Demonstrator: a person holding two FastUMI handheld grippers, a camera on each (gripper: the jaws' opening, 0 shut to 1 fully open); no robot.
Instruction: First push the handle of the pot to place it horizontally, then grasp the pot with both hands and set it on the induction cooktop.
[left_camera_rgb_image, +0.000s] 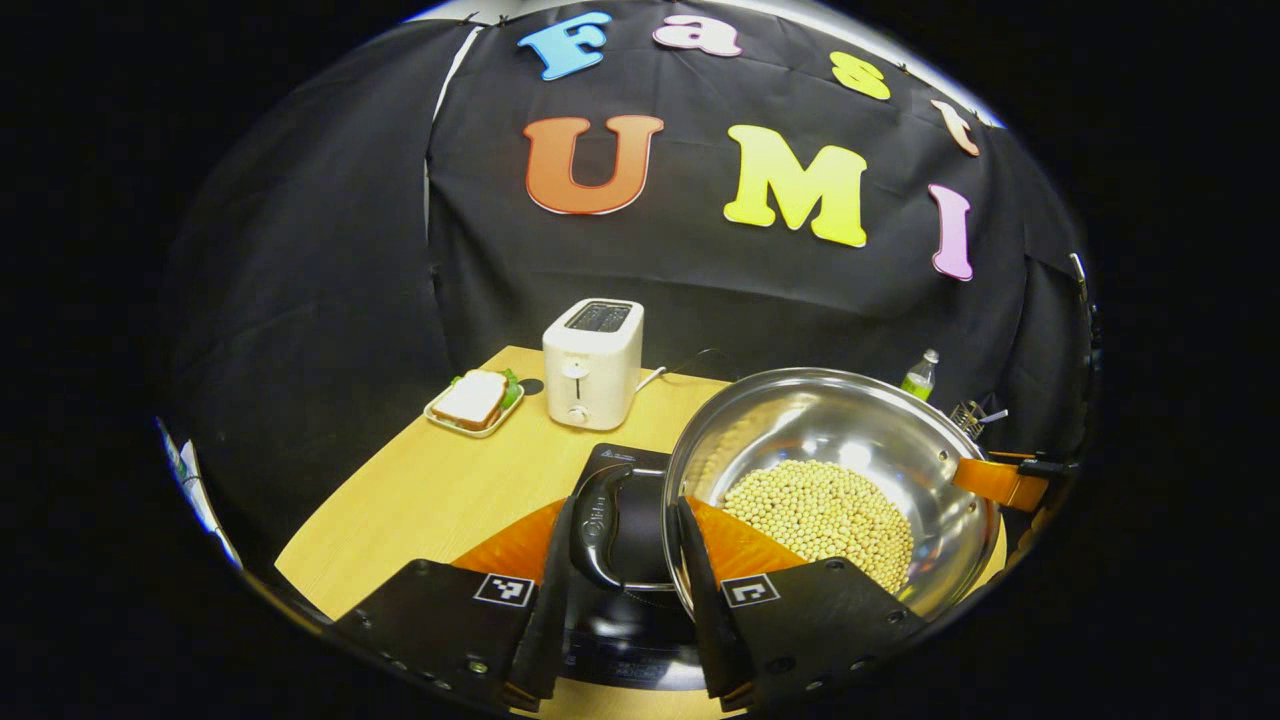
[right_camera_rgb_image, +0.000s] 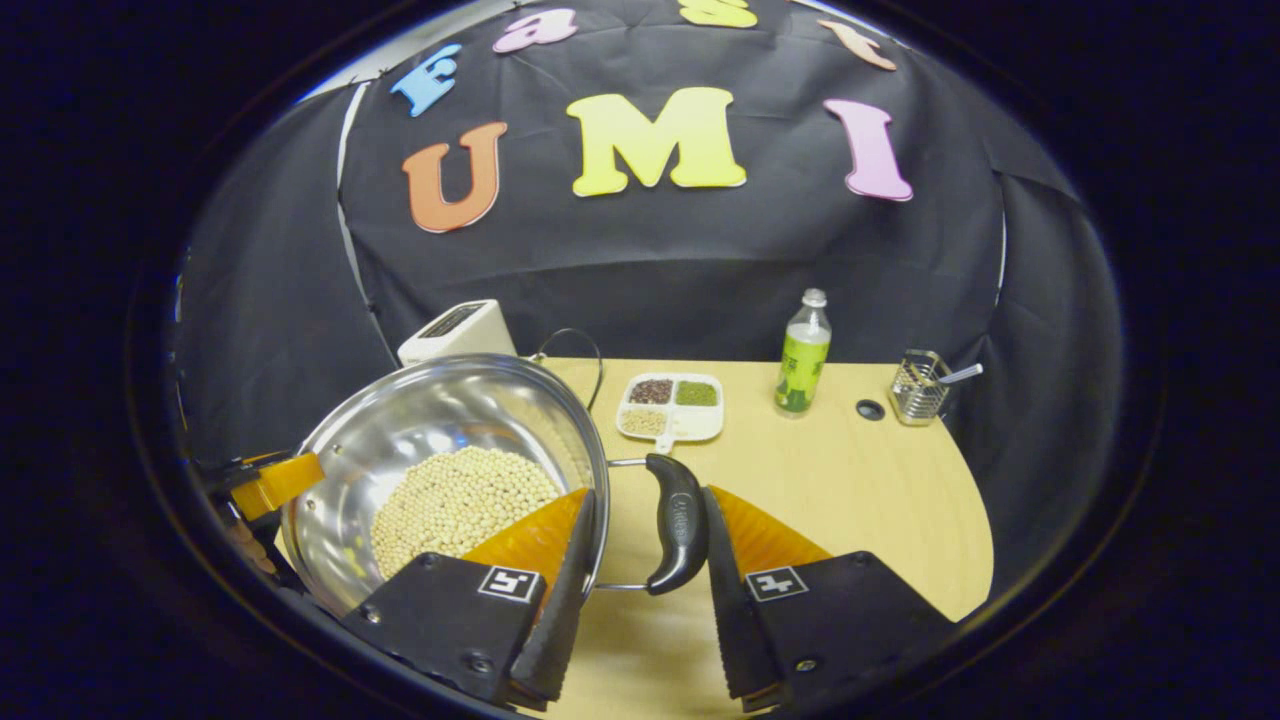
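Left gripper view: left gripper (left_camera_rgb_image: 630, 590) fingers stand apart w/ the pot's black curved side handle (left_camera_rgb_image: 598, 525) in the gap between them; neither finger clearly presses on it, so no firm grip visible. Pot (left_camera_rgb_image: 850, 430) is shiny round stainless steel, wide & shallow, w/ a heap of small pale round beans (left_camera_rgb_image: 820, 515) inside. Under the pot's near side sits the flat glossy black induction cooktop (left_camera_rgb_image: 625, 465); small print on it too blurred to read. Beyond the pot to the left, a boxy white toaster (left_camera_rgb_image: 592, 365) and a sandwich on a small white tray (left_camera_rgb_image: 475, 402), all on the light wood-grain tabletop (left_camera_rgb_image: 430, 490). Right gripper view: right gripper (right_camera_rgb_image: 645, 600) fingers likewise spread, the pot's other black handle (right_camera_rgb_image: 678, 520) between them, embossed logo unreadable; cannot tell if the fingers touch it. Behind the pot to the right: a white divided tray of grains (right_camera_rgb_image: 668, 405), a clear plastic bottle w/ green label (right_camera_rgb_image: 802, 355), text illegible, and a wire-mesh holder (right_camera_rgb_image: 918, 388).
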